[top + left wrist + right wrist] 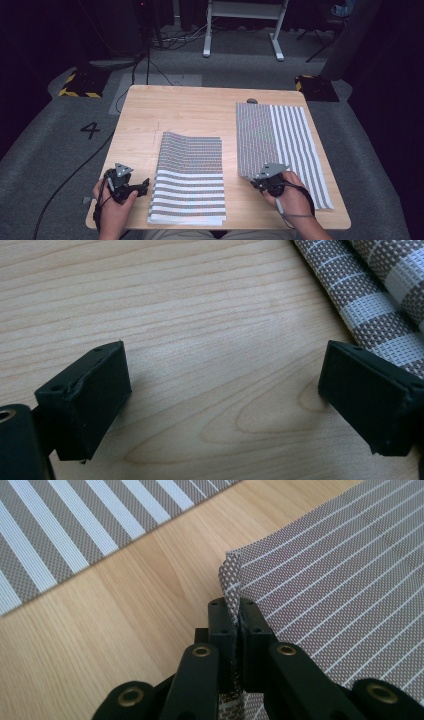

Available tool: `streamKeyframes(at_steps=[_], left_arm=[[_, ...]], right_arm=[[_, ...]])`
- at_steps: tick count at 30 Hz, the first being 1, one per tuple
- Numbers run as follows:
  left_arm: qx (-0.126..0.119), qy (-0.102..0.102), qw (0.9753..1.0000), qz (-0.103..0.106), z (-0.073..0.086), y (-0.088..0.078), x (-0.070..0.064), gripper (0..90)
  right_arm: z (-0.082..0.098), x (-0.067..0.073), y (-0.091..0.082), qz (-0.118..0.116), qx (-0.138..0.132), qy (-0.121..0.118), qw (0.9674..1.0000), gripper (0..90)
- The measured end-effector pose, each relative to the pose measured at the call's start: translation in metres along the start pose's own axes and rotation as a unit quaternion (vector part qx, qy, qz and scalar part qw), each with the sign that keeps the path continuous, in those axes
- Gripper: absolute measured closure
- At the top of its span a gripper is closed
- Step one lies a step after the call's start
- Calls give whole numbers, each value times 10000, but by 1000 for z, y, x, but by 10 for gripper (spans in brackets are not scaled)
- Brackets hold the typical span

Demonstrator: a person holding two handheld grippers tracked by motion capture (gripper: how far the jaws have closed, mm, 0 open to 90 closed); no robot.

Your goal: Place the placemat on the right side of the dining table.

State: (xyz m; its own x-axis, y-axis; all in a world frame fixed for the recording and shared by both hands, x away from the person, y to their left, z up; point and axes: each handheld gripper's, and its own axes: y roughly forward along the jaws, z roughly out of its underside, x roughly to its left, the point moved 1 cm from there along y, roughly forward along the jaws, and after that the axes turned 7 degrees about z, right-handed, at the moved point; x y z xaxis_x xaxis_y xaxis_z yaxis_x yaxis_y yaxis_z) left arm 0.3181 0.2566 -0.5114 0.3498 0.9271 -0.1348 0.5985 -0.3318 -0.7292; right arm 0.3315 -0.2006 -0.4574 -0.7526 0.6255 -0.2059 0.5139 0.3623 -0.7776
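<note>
Quick headcount from where I'm standing

Two striped woven mats, one in the middle [188, 176] and one on the right [280, 145], two handheld grippers, left [131, 189] and right [261, 183], one wooden table [190, 107].

Two striped woven placemats on the table: folded placemat [188, 177] near centre; right placemat [280, 145] flat, near-left corner lifted

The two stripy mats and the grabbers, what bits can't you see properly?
- Stack of folded mats: high view, how many layers is too small to count.
- Right mat: near corner hidden inside the right gripper.
- Small dark thing at the table's far edge: too small to identify.
</note>
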Motion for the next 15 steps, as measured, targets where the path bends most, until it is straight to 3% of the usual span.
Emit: streamKeyframes(at_steps=[6,15], left_arm=[[1,6,10000,-3,0,0,0,67],[-3,1,10000,-12,0,0,0,68]], right_arm=[[16,1,-2,68,361,23,9993,868],[20,3,6,144,322,92,9993,862]])
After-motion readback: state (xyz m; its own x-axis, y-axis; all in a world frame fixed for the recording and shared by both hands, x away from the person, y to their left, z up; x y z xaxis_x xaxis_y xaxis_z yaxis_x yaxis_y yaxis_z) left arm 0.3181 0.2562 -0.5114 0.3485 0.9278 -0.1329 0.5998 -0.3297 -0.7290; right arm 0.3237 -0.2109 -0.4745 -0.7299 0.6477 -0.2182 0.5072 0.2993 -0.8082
